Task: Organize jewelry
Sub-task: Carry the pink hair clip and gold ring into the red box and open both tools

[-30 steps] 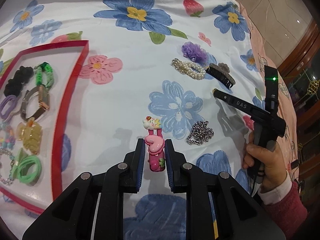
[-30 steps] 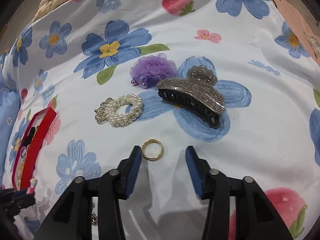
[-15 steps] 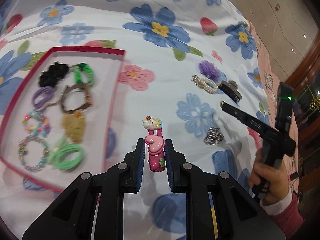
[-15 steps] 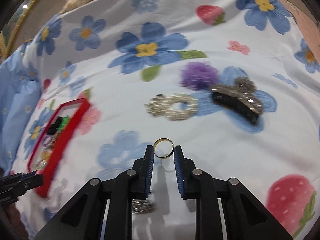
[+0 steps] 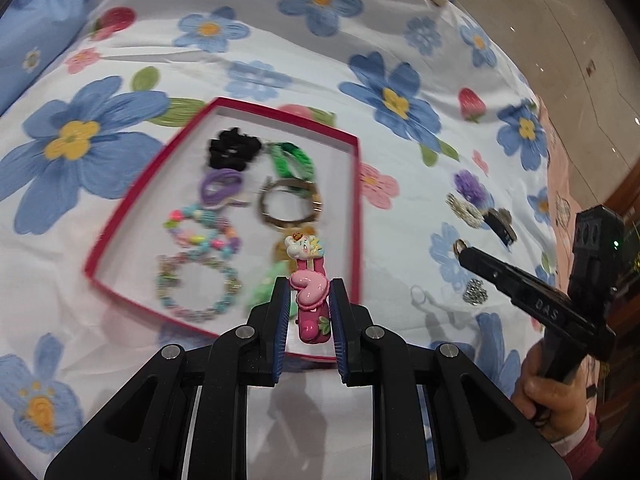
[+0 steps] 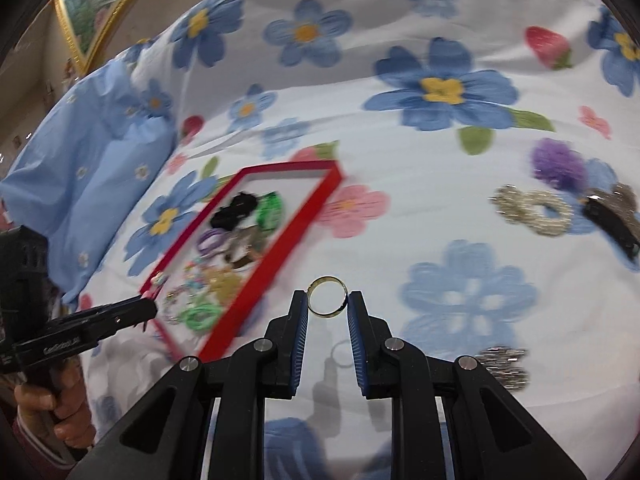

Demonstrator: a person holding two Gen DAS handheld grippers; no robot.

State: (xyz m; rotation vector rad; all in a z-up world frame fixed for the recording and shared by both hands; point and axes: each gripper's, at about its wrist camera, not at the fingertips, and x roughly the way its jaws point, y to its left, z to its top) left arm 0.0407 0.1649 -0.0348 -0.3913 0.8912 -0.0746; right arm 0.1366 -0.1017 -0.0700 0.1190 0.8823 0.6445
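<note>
A pink hair clip (image 5: 311,300) is clamped in the left tool (image 5: 309,314) and a gold ring (image 6: 327,297) in the right tool (image 6: 328,312), above a flowered bedsheet (image 6: 440,160) beside a red tray (image 5: 356,208).

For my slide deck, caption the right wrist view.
Right gripper holds a gold ring above the floral sheet, near the red tray.

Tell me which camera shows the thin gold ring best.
The right wrist view: the thin gold ring sits large and centred, pinched between the right tool fingers. The left wrist view shows only a small glint of it at that tool's tip.
</note>
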